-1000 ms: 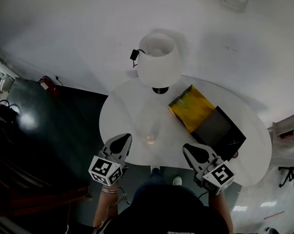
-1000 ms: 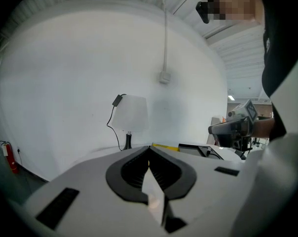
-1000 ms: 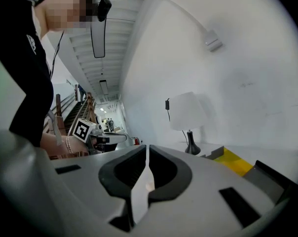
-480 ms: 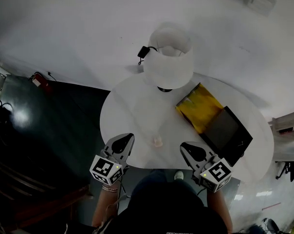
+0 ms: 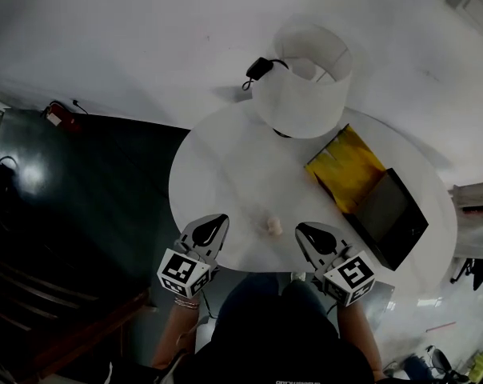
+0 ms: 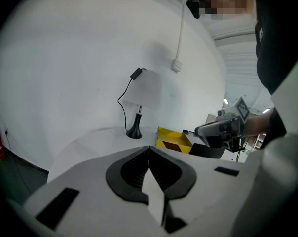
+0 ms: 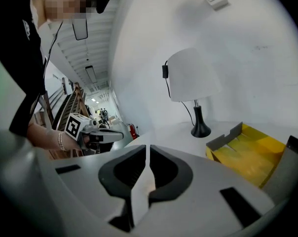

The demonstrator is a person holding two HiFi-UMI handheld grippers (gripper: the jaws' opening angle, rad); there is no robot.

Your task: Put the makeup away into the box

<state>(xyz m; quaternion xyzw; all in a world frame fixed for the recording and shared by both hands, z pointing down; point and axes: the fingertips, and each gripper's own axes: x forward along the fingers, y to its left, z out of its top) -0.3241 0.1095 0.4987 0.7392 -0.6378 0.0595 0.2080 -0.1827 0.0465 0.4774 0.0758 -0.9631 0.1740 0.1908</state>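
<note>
While makeup [image 5: 272, 226] sits on table [image 5: 217, 174], nothing packed yet. Yellow box [image 5: 347, 166] open, well apart. Left gripper [image 5: 216, 221], right gripper [image 5: 304, 230] pinched together, holding nothing.

— What stands in your way?
— The lamp [image 5: 305, 94] at 12 o'clock and the box [image 5: 349, 168] at 2 to 3 o'clock. From 8 to 11 o'clock the table [image 5: 217, 181] is bare; I can pass there.
</note>
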